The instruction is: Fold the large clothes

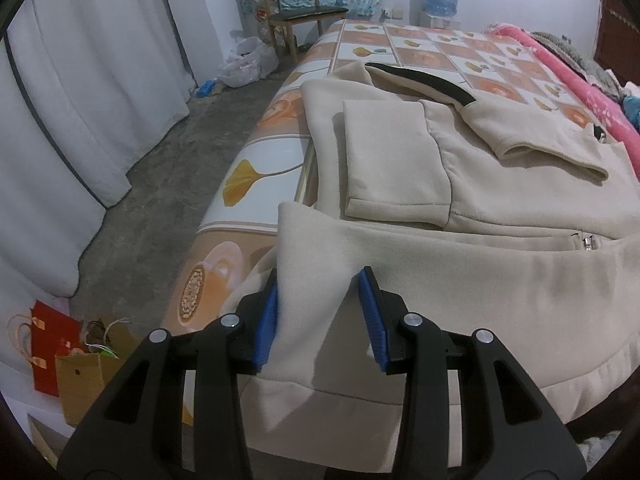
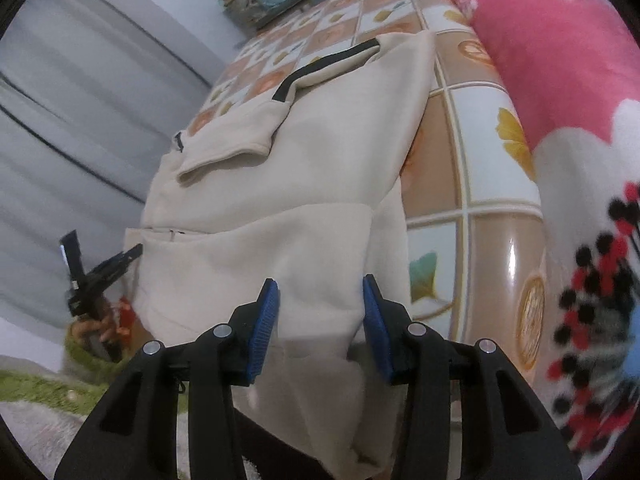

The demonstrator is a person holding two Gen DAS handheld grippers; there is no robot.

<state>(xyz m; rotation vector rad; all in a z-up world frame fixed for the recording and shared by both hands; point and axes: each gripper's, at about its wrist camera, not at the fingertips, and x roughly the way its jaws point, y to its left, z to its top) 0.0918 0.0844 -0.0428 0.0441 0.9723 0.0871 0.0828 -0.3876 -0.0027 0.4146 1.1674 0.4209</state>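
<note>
Bed (image 1: 256,168) carried a jacket (image 1: 500,184); both tools (image 1: 320,320) (image 2: 320,324) stood released astride its hem, needing matched, level grips first.

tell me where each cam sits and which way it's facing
Left wrist: rides the left gripper at the bed's near left edge, looking along the cream jacket toward the chair; its fingers straddle a lifted hem fold.
Right wrist: rides the right gripper at the hem's other end, facing the same way beside the pink blanket; it also shows the left gripper in the person's hand.
Shared: jacket, tiled bed cover, chair.
</note>
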